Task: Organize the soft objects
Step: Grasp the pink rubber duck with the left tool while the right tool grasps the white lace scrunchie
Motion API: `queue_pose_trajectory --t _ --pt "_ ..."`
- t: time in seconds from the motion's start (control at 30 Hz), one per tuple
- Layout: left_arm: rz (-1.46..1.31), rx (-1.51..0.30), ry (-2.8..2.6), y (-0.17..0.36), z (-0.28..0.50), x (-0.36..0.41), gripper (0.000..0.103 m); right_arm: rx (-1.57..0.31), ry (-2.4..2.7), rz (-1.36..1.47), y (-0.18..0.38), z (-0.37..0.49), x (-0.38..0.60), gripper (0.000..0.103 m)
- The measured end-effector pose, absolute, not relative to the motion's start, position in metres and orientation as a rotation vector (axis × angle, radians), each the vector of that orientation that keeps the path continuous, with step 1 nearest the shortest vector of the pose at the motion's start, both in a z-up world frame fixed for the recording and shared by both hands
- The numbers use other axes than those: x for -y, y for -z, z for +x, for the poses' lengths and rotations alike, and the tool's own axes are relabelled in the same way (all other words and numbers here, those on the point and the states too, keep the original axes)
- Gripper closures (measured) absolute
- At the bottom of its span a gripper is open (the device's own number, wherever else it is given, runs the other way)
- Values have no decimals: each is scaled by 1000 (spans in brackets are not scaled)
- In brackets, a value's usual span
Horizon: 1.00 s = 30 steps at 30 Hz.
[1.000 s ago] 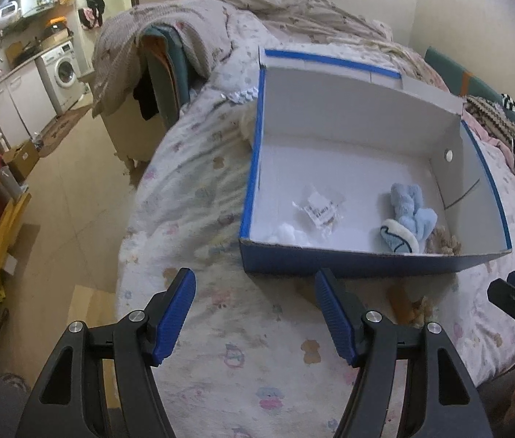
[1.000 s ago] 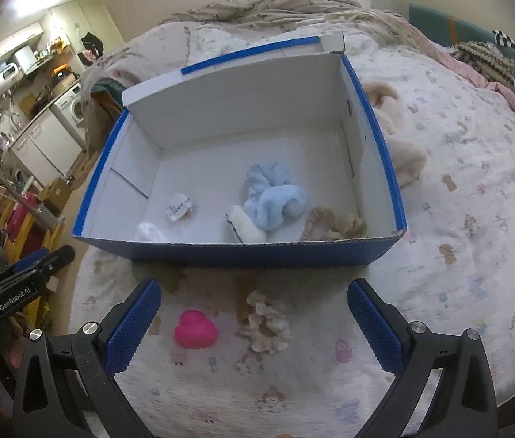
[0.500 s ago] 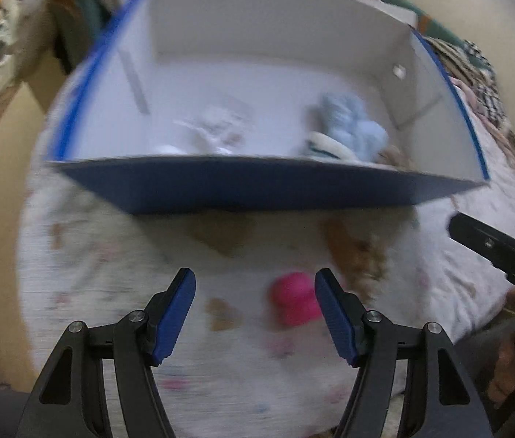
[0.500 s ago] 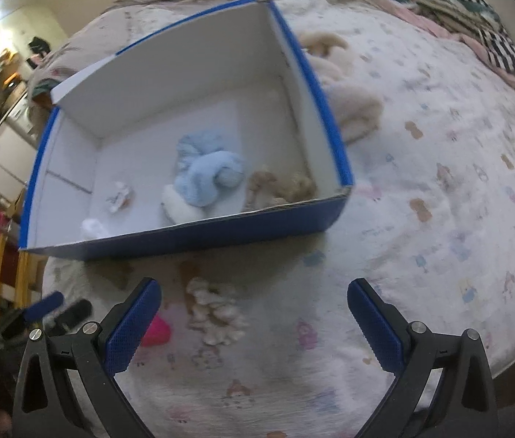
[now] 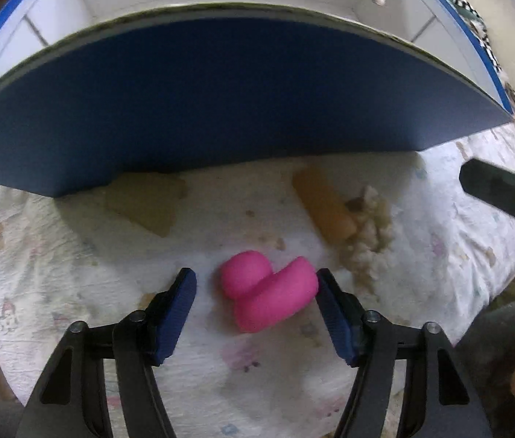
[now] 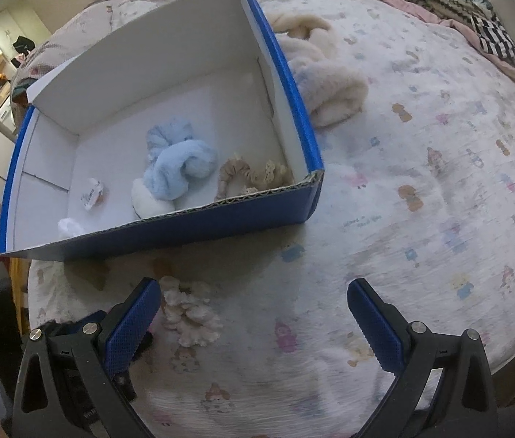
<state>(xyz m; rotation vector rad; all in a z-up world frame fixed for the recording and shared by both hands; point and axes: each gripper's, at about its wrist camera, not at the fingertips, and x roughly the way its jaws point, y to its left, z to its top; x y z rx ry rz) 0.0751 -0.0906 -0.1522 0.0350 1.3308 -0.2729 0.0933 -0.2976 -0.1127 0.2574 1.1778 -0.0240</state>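
On a printed bedsheet [image 5: 56, 273] before a blue cardboard box [image 5: 221, 109], the left gripper [image 5: 255, 284], jaws just closing, brackets a pink rubber duck [image 5: 266, 294], right pad touching, left pad apart. A cream scrunchie [image 6: 190, 314] lies nearby beside the right gripper [image 6: 254, 301], spread wide and empty.

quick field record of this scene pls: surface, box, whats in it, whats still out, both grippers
surface: bed with cartoon-print sheet
box: blue cardboard box, white inside, open top
in box: light blue plush, beige scrunchie, small white pieces
outside box: pink soft toy, white frilly scrunchie, cream fleece beside box's right wall
left gripper: jaws have just been closing around pink soft toy, right pad at its edge, left pad apart from it
right gripper: jaws wide open, nothing gripped
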Motion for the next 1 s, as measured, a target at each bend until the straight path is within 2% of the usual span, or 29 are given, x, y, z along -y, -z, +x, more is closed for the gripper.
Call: queue_pose_trajectory --t 0.03,0.3,0.5,0.53,0.57,0.63,0.67,0.7,0.73,0.77,1.0 --pt "35 -1338 277 153 76 90 56 -1188 19 258 115 95 296 0" --pt "14 -1311 195 138 74 68 56 -1305 -73 312 142 99 287 0" --pt "55 -1224 140 119 72 59 56 -1364 -163 53 157 100 237 0" --pt "55 -1218 137 118 70 57 56 -1372 -180 21 161 100 229 3" --pt "58 -1214 136 117 70 57 56 -1380 -193 -17 165 100 222 18" --pt "52 -1209 137 115 66 52 56 -1402 -200 -77 172 100 213 36" --pt "48 -1207 136 114 66 51 56 -1412 -200 -89 175 100 212 50" --pt "48 -1206 131 114 66 49 56 -1415 -196 -95 177 99 212 58" --pt "48 -1205 125 112 66 43 56 -1410 -189 -97 176 98 213 73" --pt "46 -1205 120 112 62 35 57 -1401 -186 -92 174 98 215 82" --pt "-7 -1238 88 108 73 15 57 -1351 -186 0 154 84 227 85"
